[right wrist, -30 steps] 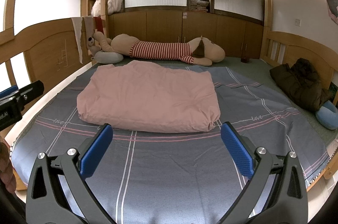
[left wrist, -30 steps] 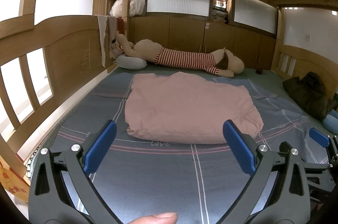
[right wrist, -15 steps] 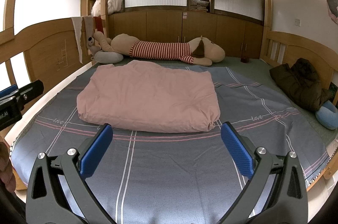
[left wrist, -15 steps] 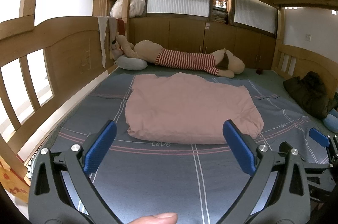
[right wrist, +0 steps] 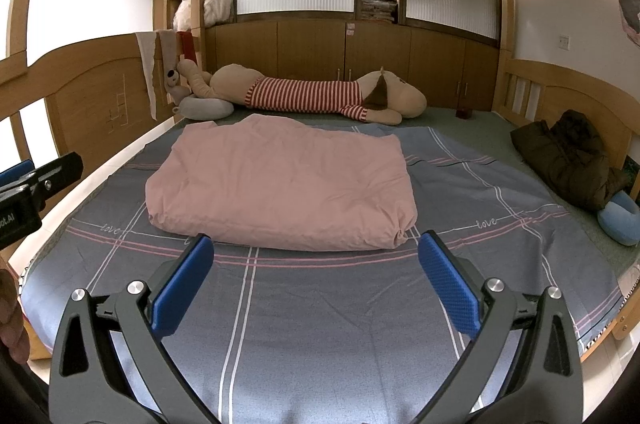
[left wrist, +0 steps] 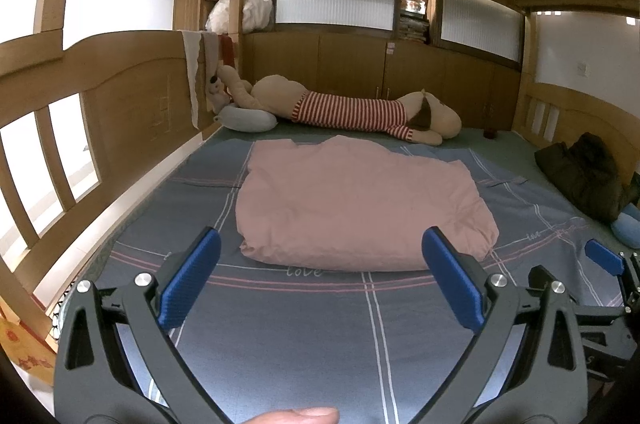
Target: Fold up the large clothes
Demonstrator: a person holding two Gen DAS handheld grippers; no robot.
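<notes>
A pink padded cloth lies folded into a thick rectangle on the grey-blue checked bed sheet. My left gripper hovers open over the sheet, short of the cloth's near edge, with nothing between its blue pads. My right gripper is likewise open and empty, just before the cloth's near right corner. Each gripper shows at the edge of the other's view. A thumb shows at the bottom of the left wrist view.
A long plush dog in a red-striped shirt lies along the far wall with a grey pillow. A dark jacket and a blue cushion sit at the right. Wooden rails enclose the bed.
Both grippers have barely shifted; the cloth sits a touch farther in the left view. Nothing was taken hold of or let go.
</notes>
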